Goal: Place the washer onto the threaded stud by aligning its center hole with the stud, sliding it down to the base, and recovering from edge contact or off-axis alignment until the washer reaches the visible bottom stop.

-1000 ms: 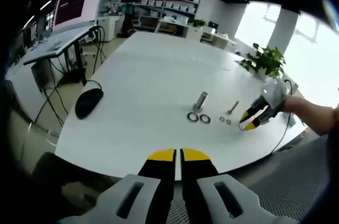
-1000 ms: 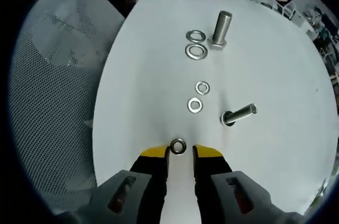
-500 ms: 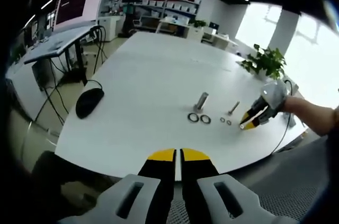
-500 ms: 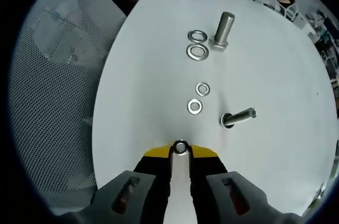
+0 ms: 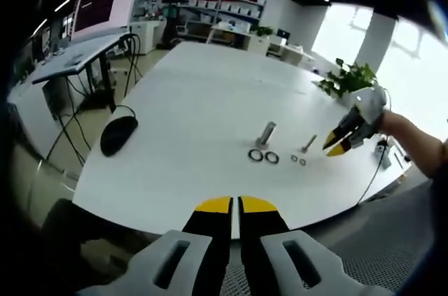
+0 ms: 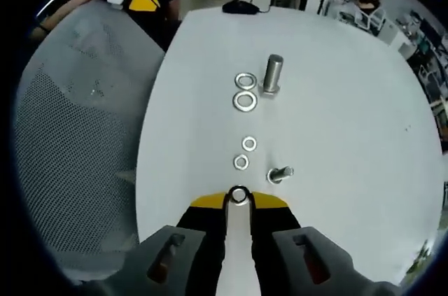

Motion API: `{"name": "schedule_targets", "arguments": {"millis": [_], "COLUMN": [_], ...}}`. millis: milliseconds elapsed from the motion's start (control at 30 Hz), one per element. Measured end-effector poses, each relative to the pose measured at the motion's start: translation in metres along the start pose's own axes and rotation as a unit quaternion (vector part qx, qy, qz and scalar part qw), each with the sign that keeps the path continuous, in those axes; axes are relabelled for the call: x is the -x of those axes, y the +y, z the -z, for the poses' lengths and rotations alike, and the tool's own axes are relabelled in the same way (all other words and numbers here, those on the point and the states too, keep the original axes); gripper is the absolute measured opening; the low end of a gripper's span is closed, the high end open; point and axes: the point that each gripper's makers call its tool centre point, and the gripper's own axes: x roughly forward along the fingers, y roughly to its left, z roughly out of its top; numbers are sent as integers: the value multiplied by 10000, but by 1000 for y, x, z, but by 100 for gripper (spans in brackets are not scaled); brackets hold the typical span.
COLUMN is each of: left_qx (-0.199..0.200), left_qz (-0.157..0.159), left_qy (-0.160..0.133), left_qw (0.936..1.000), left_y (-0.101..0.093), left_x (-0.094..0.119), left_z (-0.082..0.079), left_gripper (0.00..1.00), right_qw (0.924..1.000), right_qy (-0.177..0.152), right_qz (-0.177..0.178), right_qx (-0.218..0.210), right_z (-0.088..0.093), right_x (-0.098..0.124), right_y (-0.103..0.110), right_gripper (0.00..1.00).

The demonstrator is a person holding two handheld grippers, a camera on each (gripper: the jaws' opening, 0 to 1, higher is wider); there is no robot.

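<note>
Washer (image 6: 239, 195) sits pinched between the two yellow-tipped jaws of the right gripper (image 6: 239, 199), at 6 o'clock in the right gripper view, and it is lifted off the white table (image 6: 350, 100). The jaws are closed tight on its rim, and its hole is visible as a dark dot. Just beyond the tips, at about 1 o'clock from the held washer, stands the small threaded stud (image 6: 280, 174), seen nearly from above, so it looks short. At 12 o'clock from the held washer lie two small washers (image 6: 245, 153) flat on the table, one just behind the other and apart. Farther along the same direction lie two large washers (image 6: 245, 91), close together, and just beside them at 3 o'clock stands the large bolt (image 6: 272, 75), upright on its head. A black mouse (image 6: 241, 8) rests near the far edge of the table. A mesh chair (image 6: 70, 135) is at 9 o'clock, beside the table.

In the left gripper view, the left gripper (image 5: 235, 205) is at 6 o'clock, over the near edge of the table, well apart from the parts. Its jaws are pressed together with nothing between them. The right gripper (image 5: 341, 143) comes in at 3 o'clock, held by a person's hand (image 5: 402, 131), above the table and near the small stud (image 5: 309, 143). A monitor (image 5: 105, 5) stands on a desk at 10 o'clock, and a green plant (image 5: 350, 79) at 2 o'clock.
</note>
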Motion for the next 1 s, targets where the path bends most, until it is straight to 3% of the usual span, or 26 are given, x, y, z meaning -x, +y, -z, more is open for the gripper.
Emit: {"name": "schedule_targets", "arguments": {"millis": [133,233,667,1000], "left_qx": [3,8,32,39], "left_qz": [1,0,5,8], "left_qy": [-6,-1,-18,-16], "left_qw": [10000,10000,10000,10000], "left_y": [0,0,0,-1], "left_x": [0,0,1,1], "left_z": [0,0,0,0], "left_gripper": [1,1,1,1], "right_qw": [9998,9981,9921,9900], "right_qy": [29,200,183,329], "right_qz": [84,223,378,465], "right_qx": [162,529,1186,1290], "right_z": [-3,-2,-25,-22], "right_x": [5,8,10,3], "right_y": [-12,-20,-20,-28], "right_gripper": [13,13,13,13]}}
